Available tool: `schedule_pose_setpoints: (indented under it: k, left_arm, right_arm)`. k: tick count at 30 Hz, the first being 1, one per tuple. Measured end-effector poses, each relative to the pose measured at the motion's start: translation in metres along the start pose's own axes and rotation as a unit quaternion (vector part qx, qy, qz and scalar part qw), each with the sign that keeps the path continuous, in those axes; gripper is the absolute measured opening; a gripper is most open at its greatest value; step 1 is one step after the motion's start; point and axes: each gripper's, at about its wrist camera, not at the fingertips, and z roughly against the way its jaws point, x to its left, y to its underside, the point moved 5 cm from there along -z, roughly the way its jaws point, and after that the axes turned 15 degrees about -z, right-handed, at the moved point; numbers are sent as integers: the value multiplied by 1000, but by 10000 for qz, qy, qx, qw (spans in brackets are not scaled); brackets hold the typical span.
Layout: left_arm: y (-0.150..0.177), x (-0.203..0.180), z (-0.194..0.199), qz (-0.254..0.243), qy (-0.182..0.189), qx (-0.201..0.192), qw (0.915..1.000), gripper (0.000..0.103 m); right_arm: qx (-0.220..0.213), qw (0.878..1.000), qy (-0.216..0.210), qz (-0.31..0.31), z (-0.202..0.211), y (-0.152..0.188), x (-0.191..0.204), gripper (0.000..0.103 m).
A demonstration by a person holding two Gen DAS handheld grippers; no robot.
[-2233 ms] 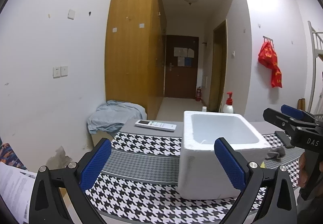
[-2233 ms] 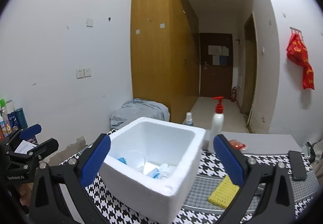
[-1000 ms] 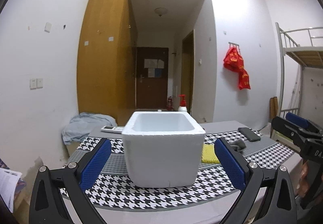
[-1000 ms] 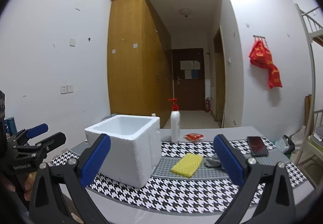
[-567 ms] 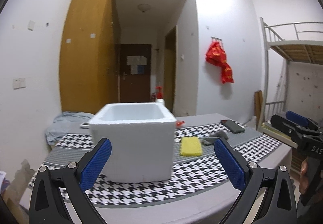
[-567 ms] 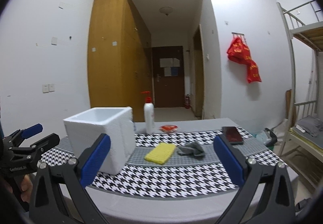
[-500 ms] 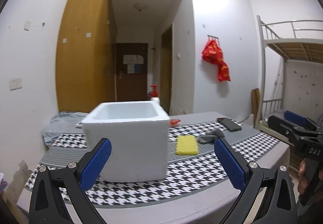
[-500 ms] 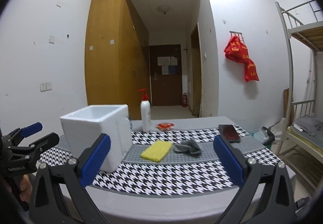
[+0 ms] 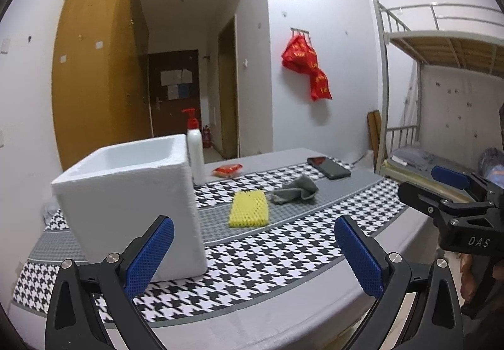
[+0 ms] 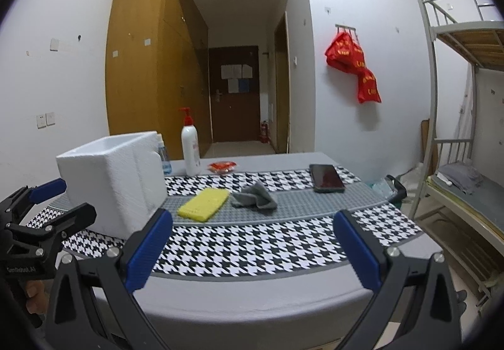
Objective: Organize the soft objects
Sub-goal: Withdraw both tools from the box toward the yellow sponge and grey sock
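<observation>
A yellow sponge (image 9: 249,213) (image 10: 204,204) lies flat on the grey band of the table runner. Just right of it is a crumpled grey cloth (image 9: 295,192) (image 10: 255,197). A white foam box (image 9: 132,203) (image 10: 115,183) stands at the left of the table, its inside hidden from here. My left gripper (image 9: 253,255) is open near the table's front edge, with nothing between its blue pads. My right gripper (image 10: 252,250) is open too, held back from the table front. Each gripper shows at the side of the other's view.
A white pump bottle (image 10: 190,148) and a small red packet (image 10: 222,166) stand behind the sponge. A dark phone (image 10: 326,182) lies at the right of the houndstooth runner (image 10: 252,247). A bunk bed (image 10: 466,180) stands to the right, a wooden wardrobe (image 10: 148,66) behind.
Both grippers have pulled back and swung right from over the foam box, so the sponge, cloth and phone now show. Both stayed open throughout.
</observation>
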Motion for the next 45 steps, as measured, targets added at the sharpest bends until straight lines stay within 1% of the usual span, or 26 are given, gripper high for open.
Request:
schedule_pose_setpoints:
  k: [10,21,24,29,31,36,40,43,45]
  left_arm:
    - [-8,-23,-32,-193,76,288,9994,102]
    - [-8,-35,-67,-307,171,655,9972,102]
    - [-9,-35,-79,-303,141,762,9965,102]
    - [-8,-33,-99,-233,196,984,9947,102]
    - [-7,-33,-107,-228,199,1138,9930,102]
    - [-9,-23,-124,-26,145,1379,9903,102]
    - [-10,-19,-139,-24,21,1486,9889,102]
    - [-12,-18,-148,-114,-35,1525,9882,102]
    - [-12,-15,-155,-75,-75,1536,9881,102]
  right_arm:
    - [257,9996,-21,-73,-29,2,-21,103]
    - [539,9985,21,-133,-54,2,-41,103]
    - [596,9981,48,-116,-60,1,-44,103]
    - [710,9974,69,-109,-71,2,-49,103]
    - [768,9969,90,-127,-76,1,-51,103]
    - [918,9957,84,-60,-86,-1,-54,103]
    - [974,9952,102,32,-96,-5,-53,103]
    - [1085,9941,29,-52,-105,-8,-54,103]
    - [1195,9928,-20,-94,-113,-9,-55,103]
